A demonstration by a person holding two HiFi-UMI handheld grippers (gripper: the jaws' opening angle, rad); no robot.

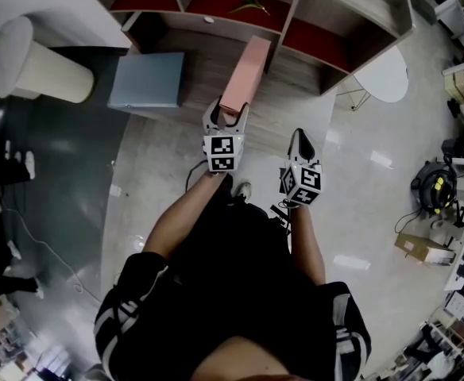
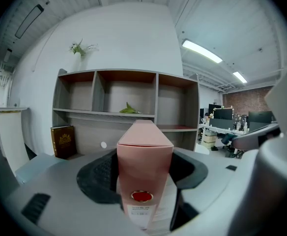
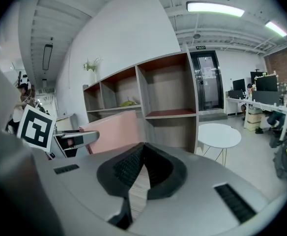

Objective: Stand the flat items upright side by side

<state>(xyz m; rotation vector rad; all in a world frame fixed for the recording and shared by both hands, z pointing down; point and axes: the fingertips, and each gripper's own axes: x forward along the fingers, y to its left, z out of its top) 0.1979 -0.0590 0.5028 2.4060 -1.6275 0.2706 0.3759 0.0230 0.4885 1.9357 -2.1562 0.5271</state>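
Pink box is clamped in my left gripper facing the shelf unit; my right gripper is closed, empty.

- This is an open-plan office.
- An open wooden shelf unit stands against a white wall, with a plant sprig on top.
- To the right of the shelf unit, desks carry dark monitors before a brick wall.
- Near the shelf unit's right end stands a small round white table.
- Past that same end is a glass door.
- Above the shelf unit, long tube lights hang from the ceiling.
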